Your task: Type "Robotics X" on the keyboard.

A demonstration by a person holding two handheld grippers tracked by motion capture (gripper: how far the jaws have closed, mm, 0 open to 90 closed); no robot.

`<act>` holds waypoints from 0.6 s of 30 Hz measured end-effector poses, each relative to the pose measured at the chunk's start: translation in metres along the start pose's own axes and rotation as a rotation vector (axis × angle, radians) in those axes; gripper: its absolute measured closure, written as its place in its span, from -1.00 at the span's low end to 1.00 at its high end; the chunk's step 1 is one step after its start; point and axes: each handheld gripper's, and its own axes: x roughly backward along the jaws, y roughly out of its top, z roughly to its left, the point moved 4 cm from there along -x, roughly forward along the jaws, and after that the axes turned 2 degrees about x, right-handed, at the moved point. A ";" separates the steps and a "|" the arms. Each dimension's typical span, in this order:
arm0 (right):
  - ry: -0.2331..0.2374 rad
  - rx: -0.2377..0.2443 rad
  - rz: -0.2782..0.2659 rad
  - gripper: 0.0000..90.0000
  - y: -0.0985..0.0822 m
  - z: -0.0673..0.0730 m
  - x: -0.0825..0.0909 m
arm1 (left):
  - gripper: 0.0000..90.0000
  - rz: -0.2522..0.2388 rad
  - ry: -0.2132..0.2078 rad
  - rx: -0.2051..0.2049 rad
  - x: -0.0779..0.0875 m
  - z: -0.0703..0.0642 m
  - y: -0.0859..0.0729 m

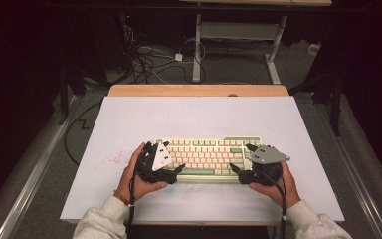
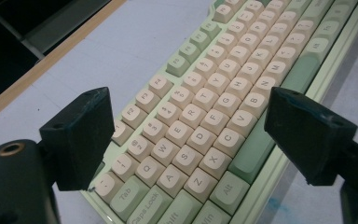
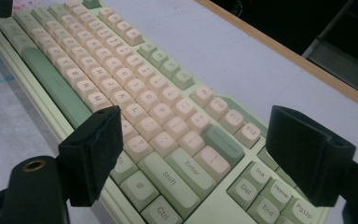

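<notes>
One keyboard [image 1: 206, 158], two tongs, left [image 1: 180, 170] and right [image 1: 234, 169], two hands, one table [image 1: 199, 117]

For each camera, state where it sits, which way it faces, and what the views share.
High view: above the person's side, facing forward and down at the table; forearms, hands and both hand-held grippers show.
Left gripper view: rides the left hand-held gripper, jaws apart, over the keyboard's letter end.
Right gripper view: rides the right hand-held gripper, jaws apart, over the Enter end.
All share the keyboard.
</notes>
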 end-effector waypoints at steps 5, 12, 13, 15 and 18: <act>-0.009 0.010 -0.004 -0.56 0.002 0.001 0.004 | -0.67 -0.001 0.007 -0.015 0.005 0.000 0.000; -0.026 0.013 -0.012 -0.56 0.001 0.000 0.014 | -0.67 -0.005 0.013 -0.026 0.012 0.000 0.000; -0.028 0.014 -0.016 -0.56 0.002 0.000 0.015 | -0.67 -0.004 0.015 -0.029 0.013 0.000 0.000; -0.031 0.014 -0.021 -0.56 0.002 -0.001 0.019 | -0.67 -0.006 0.016 -0.032 0.015 -0.001 -0.001; -0.043 0.022 -0.025 -0.57 0.003 -0.001 0.023 | -0.67 -0.008 0.019 -0.042 0.019 -0.001 -0.001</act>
